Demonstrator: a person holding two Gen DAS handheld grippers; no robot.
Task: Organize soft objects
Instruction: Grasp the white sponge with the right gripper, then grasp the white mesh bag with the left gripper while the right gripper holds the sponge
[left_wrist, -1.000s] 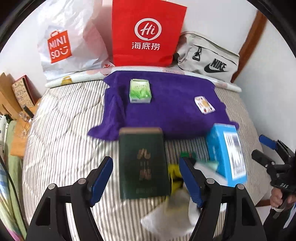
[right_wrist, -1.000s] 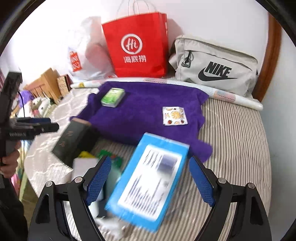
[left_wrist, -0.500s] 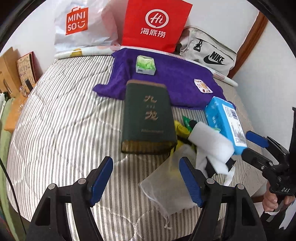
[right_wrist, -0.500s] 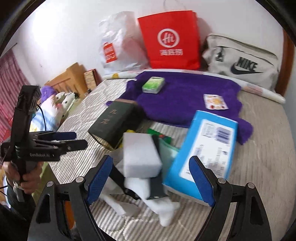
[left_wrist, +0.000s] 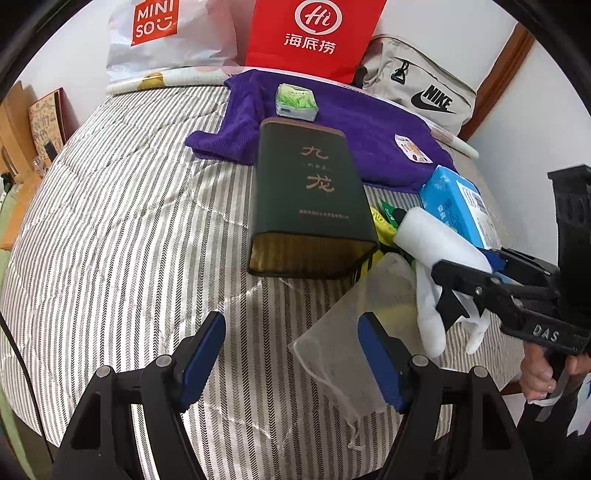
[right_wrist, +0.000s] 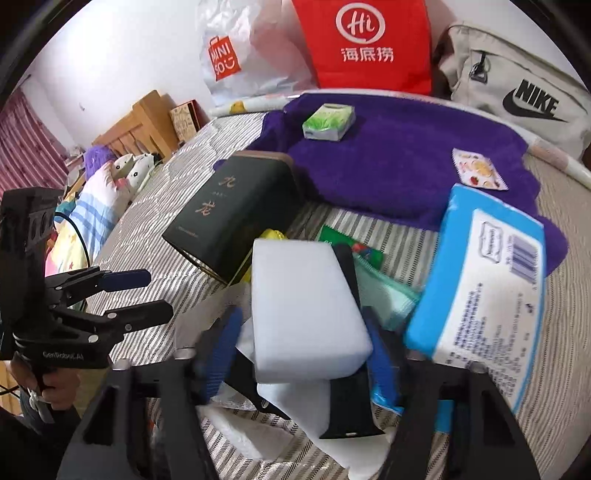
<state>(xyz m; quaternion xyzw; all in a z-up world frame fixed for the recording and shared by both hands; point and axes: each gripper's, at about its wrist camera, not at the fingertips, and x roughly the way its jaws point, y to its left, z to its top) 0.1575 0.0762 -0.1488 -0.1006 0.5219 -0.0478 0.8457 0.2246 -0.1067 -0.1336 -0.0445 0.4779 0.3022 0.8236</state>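
While our right gripper (right_wrist: 301, 350) is closing, the white sponge (right_wrist: 306, 306) sits between its blue fingers (right_wrist: 380, 362), and we cannot tell if the pads press it yet. We judge a squashy block like this may bulge and slip out if we bite only its near end. A black strap (right_wrist: 347, 369) crosses the sponge's right side and white gloves (right_wrist: 251, 435) lie under it, so either could get pinched and dragged along. Just right, the blue pack (right_wrist: 480, 280) leans on the pile and might slide once the sponge lifts. Our left gripper (left_wrist: 291, 354) hovers with fingers apart and nothing between them, above the mesh bag (left_wrist: 354, 328) on the striped bed (left_wrist: 129, 221); its thin cloth could fold shut if we snag it badly.
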